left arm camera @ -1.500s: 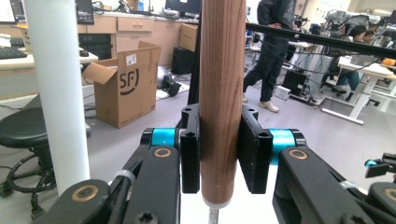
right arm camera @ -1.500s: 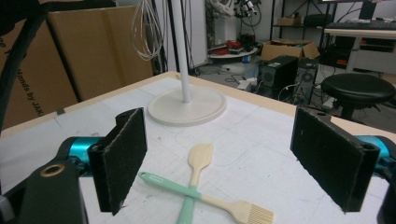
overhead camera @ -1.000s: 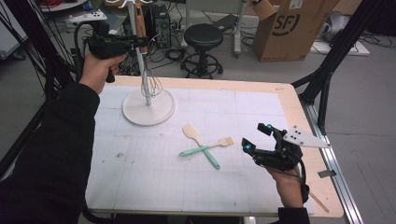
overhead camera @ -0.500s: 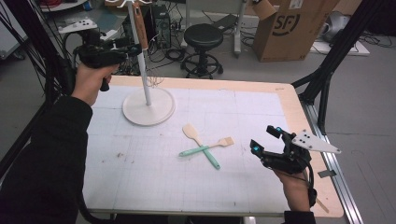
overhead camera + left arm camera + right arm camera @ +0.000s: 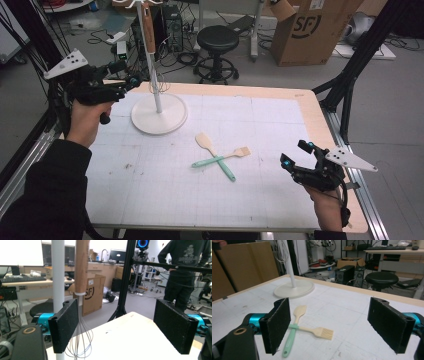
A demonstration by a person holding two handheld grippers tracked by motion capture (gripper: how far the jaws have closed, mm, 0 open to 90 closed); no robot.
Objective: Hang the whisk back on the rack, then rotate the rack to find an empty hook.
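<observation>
The whisk (image 5: 159,85) hangs by its wooden handle from a hook at the top of the white stand (image 5: 158,114), its wire head dangling close beside the pole and above the round base. The left tool (image 5: 131,82) sits just to the left of that pole, level with the wires; its jaws have just been opening and now stand wide with nothing between them. Seen along its own jaws, the whisk (image 5: 80,315) hangs just behind the left pad, near but apart from it. To finish this step well, I reckon the left tool should draw straight away from the stand without brushing the wires, so the whisk does not swing off its hook. In front of the stand, toward the person, the spatula (image 5: 214,155) and the pastry brush (image 5: 222,157) lie crossed on the bench (image 5: 280,120), the brush handle over the spatula's green one. The right tool (image 5: 296,156) hovers well to the right of the stand, beyond the crossed pair, jaws wide and empty, pointed at them. Picking the brush first looks wiser, since it lies on top.
</observation>
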